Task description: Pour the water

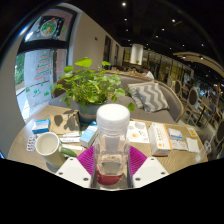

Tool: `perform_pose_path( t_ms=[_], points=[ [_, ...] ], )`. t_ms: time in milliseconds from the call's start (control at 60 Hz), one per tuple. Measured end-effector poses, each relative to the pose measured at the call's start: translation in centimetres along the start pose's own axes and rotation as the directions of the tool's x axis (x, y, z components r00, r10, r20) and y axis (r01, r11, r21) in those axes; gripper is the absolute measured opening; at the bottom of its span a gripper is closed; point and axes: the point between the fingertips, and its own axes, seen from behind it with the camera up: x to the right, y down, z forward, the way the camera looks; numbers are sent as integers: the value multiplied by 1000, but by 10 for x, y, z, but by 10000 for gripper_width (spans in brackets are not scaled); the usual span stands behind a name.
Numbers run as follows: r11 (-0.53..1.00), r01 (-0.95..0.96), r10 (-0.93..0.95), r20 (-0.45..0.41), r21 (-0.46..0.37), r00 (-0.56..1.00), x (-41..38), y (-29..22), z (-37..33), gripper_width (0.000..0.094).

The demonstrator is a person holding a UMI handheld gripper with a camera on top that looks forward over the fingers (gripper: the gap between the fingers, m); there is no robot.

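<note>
So: white cup [47, 146] sits left of the bottle [112, 140], on the table [185, 160]. Bottle upright, white cap on, clamped between the gripper [111, 164] pads (plant [92, 85] behind it). Pouring not started; uncapping, tilting over cup remain.

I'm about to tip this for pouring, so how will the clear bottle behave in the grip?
The bottle, pinched between the tool's pads, looks like thin clear plastic, so it may flex if squeezed. It seems smooth-walled, so possibly slippery. Its white cap is still on, so nothing should pour yet.
</note>
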Motion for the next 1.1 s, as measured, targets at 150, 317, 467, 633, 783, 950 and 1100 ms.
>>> perform_pose_path(
  t_ms=[150, 317, 467, 633, 783, 950, 1100],
  points=[
    [996, -77, 79, 57, -40, 995, -11, 38, 25, 412],
    [999, -53, 52, 62, 10, 997, -12, 54, 34, 425],
    [998, -60, 60, 63, 12, 996, -11, 52, 34, 479],
    [995, -69, 73, 55, -65, 996, -14, 62, 22, 866],
    [991, -78, 78, 1, -112, 997, -11, 62, -24, 847],
    [988, -78, 71, -55, -132, 996, -16, 51, -114, 852],
    [991, -62, 52, -80, -118, 995, -28, 44, -201, 851]
  ],
)
